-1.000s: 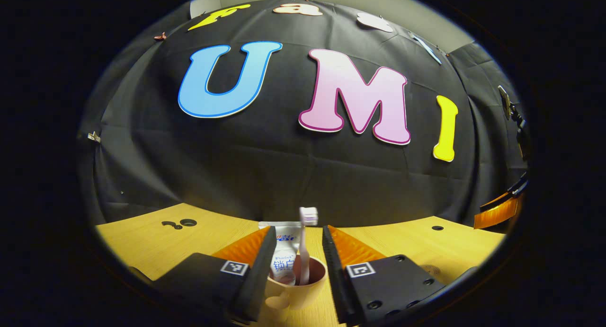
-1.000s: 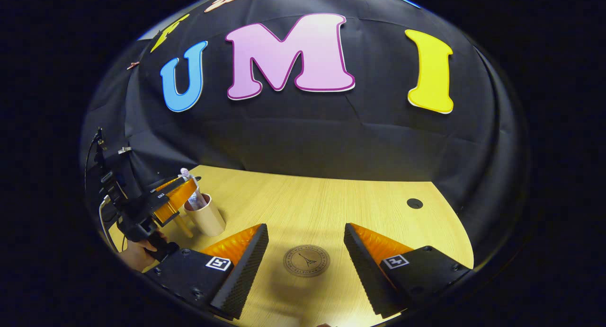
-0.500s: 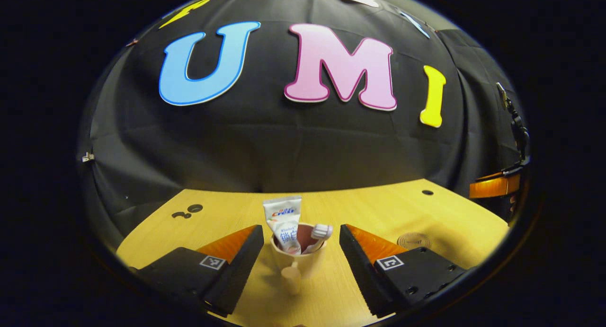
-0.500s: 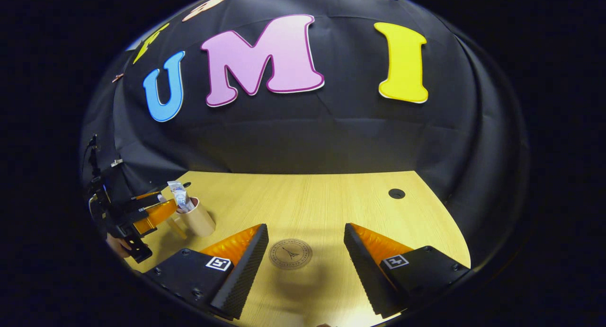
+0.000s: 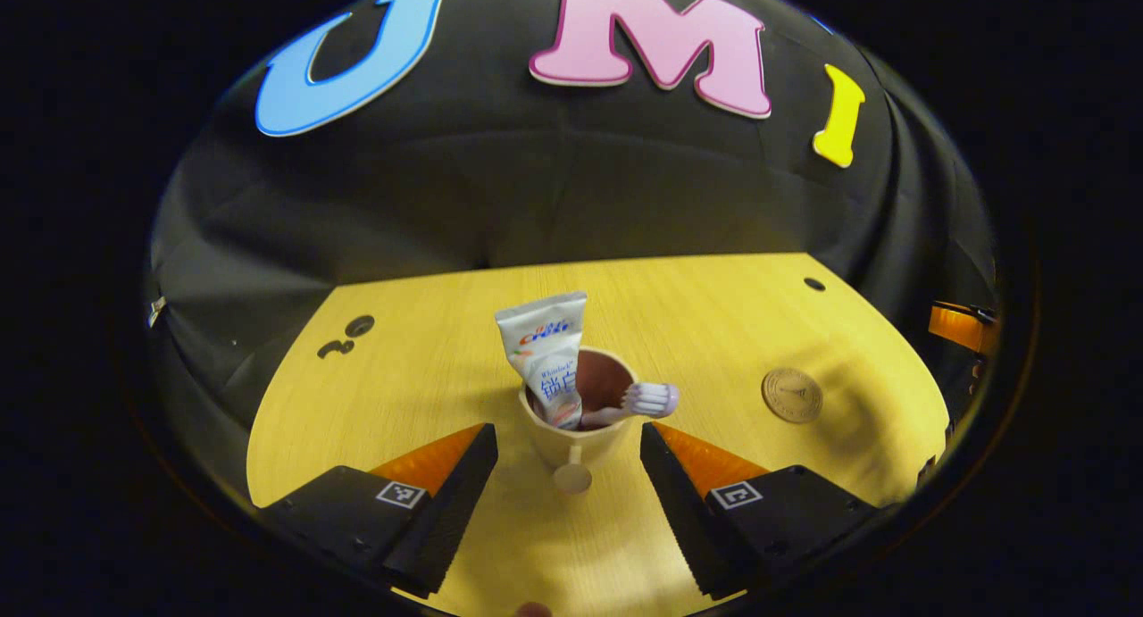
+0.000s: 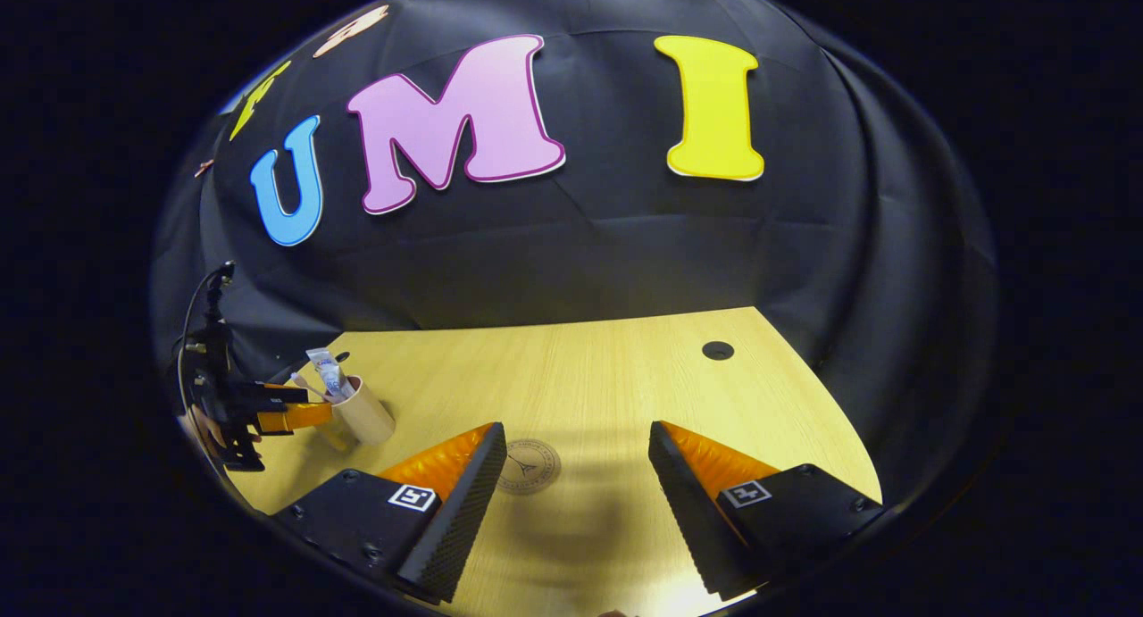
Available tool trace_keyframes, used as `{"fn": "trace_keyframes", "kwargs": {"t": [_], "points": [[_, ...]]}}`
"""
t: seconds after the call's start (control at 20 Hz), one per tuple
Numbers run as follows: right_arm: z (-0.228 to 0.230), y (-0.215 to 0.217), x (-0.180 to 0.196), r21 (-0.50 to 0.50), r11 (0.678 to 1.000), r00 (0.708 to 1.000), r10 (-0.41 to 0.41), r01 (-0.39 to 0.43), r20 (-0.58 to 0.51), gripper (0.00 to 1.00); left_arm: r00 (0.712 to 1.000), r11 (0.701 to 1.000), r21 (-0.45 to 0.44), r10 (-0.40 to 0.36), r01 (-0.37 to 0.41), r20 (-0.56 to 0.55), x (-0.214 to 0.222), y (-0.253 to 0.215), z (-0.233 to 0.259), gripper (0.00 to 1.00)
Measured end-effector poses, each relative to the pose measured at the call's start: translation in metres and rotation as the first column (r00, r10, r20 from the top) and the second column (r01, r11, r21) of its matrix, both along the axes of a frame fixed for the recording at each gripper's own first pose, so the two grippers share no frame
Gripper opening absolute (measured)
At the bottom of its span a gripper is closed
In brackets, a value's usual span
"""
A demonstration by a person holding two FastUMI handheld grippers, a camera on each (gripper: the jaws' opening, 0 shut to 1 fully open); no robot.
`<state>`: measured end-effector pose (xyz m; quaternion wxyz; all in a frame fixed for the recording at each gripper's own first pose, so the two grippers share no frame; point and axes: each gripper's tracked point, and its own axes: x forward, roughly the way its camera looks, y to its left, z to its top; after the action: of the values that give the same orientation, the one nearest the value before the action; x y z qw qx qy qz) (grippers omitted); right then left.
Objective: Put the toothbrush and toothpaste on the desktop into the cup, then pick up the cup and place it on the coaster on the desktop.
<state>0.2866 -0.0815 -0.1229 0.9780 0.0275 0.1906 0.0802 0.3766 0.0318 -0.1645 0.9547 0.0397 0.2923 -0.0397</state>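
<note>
- On the pale wood-grain desktop [image 5: 714, 331], the cup [image 5: 571, 438] stands upright just ahead of the left gripper [image 5: 569, 474]: a smooth beige cylinder with a dark reddish inside and a small handle pointing at 6 o'clock.
- Inside the cup, the toothpaste [image 5: 549, 354], a flat crimped white tube, leans toward 11 o'clock, and the toothbrush [image 5: 645, 400] rests across the rim with its bristled head out toward 3 o'clock.
- The left gripper's jaws are spread wide, one each side of the cup and apart from it; the finger faces are ridged wedges.
- The coaster [image 5: 791, 395], a thin round disc with a stamped emblem, lies flat at 3 o'clock from the cup, well apart.
- The right gripper view shows the coaster [image 6: 529, 465] partly behind the near finger of the right gripper [image 6: 576, 501], whose jaws are also spread, holding nothing.
- That view catches the cup [image 6: 362, 412] from the side at 9 o'clock, with a hand [image 6: 207, 425] holding the left gripper [image 6: 290, 412] beside it.
</note>
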Motion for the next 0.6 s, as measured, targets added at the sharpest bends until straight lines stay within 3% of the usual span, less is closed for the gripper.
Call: {"fn": "trace_keyframes", "kwargs": {"t": [0.25, 0.6], "points": [[-0.024, -0.037, -0.016, 0.042, 0.996, 0.996, -0.072, 0.075, -0.062, 0.99, 0.977, 1.000, 0.020, 0.015, -0.011, -0.211, 0.004, 0.004, -0.018, 1.00], [-0.036, -0.097, -0.024, 0.090, 0.974, 0.973, -0.198, 0.209, -0.118, 0.99, 0.913, 0.999, 0.051, 0.025, -0.005, -0.406, 0.014, 0.001, -0.037, 1.00]]}}
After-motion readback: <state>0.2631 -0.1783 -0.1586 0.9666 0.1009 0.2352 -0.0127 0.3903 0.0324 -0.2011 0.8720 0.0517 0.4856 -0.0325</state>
